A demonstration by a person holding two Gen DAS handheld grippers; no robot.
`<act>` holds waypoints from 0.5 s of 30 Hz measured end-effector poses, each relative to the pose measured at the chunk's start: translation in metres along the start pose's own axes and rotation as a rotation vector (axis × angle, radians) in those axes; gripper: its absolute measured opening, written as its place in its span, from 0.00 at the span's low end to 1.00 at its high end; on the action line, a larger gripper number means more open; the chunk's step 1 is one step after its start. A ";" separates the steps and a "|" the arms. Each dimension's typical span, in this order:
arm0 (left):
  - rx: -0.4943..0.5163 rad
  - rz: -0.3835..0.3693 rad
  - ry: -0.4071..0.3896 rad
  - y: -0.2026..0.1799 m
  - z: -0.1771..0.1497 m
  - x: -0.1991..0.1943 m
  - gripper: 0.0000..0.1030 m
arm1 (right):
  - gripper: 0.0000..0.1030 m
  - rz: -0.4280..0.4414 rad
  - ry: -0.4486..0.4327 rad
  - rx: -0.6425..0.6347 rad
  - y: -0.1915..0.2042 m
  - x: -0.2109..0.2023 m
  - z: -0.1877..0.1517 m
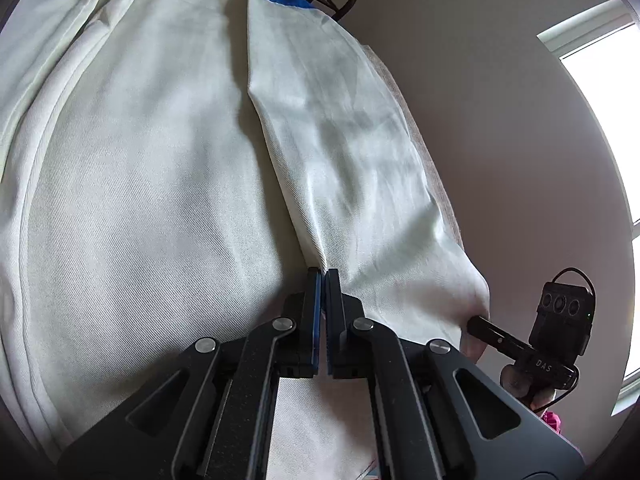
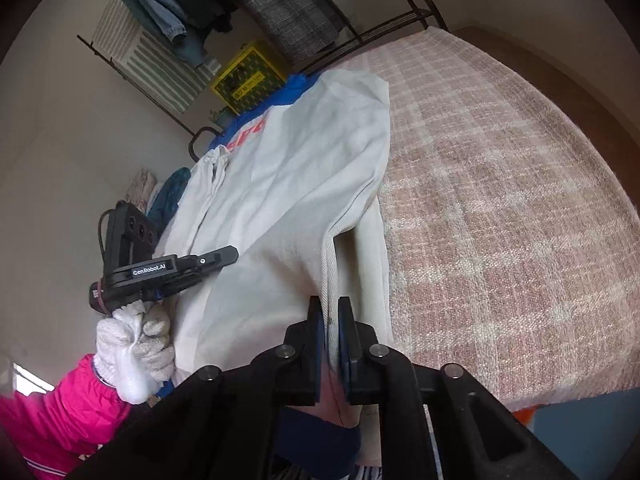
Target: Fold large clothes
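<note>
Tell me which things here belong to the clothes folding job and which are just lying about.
Part of the job:
- white garment with red lettering, spread on the bed
- left gripper, shut on a fold of it
- right gripper, closed on its edge

Just lying about:
- yellow crate
- clothes on the rack
- checked bed cover
</note>
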State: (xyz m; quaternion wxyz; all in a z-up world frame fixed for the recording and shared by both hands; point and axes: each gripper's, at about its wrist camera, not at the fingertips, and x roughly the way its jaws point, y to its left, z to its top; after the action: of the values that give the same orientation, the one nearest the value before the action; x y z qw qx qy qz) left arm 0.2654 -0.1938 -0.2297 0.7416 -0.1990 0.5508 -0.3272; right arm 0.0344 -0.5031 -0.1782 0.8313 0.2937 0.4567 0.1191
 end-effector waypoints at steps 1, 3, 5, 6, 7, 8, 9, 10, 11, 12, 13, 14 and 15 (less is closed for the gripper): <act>-0.021 -0.003 0.002 0.002 0.001 -0.001 0.00 | 0.31 0.040 -0.008 0.026 -0.003 -0.005 -0.001; -0.068 -0.042 0.012 0.011 0.000 -0.007 0.00 | 0.32 0.087 -0.034 0.047 -0.005 -0.018 -0.010; -0.085 -0.063 0.023 0.014 -0.008 -0.018 0.03 | 0.33 0.088 -0.027 0.044 -0.004 -0.025 -0.019; -0.086 -0.081 0.032 0.012 -0.013 -0.024 0.07 | 0.33 0.084 -0.019 0.036 -0.003 -0.027 -0.024; -0.086 -0.102 0.041 0.010 -0.020 -0.029 0.16 | 0.34 0.077 -0.012 0.030 -0.003 -0.030 -0.029; -0.084 -0.118 0.049 0.002 -0.026 -0.033 0.30 | 0.35 0.073 -0.005 0.029 -0.003 -0.031 -0.035; -0.082 -0.138 0.062 -0.003 -0.034 -0.037 0.37 | 0.36 0.067 0.001 0.030 -0.004 -0.032 -0.040; -0.081 -0.165 0.079 -0.009 -0.042 -0.041 0.42 | 0.36 0.060 0.008 0.031 -0.004 -0.032 -0.044; -0.077 -0.191 0.096 -0.016 -0.050 -0.043 0.42 | 0.37 0.051 0.016 0.028 -0.004 -0.031 -0.048; -0.073 -0.210 0.116 -0.024 -0.057 -0.044 0.42 | 0.38 0.036 0.022 0.023 -0.005 -0.030 -0.051; -0.068 -0.224 0.135 -0.032 -0.064 -0.043 0.42 | 0.38 0.022 0.027 0.017 -0.005 -0.028 -0.053; -0.065 -0.234 0.155 -0.039 -0.069 -0.041 0.43 | 0.38 0.009 0.034 0.012 -0.006 -0.026 -0.055; -0.064 -0.234 0.174 -0.046 -0.074 -0.037 0.44 | 0.38 -0.004 0.041 0.010 -0.007 -0.024 -0.056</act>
State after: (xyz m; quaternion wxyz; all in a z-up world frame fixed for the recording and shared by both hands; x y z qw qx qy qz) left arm 0.1763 -0.1955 -0.1973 0.6412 -0.2562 0.5962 -0.4096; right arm -0.0253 -0.4982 -0.1886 0.8205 0.2943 0.4749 0.1210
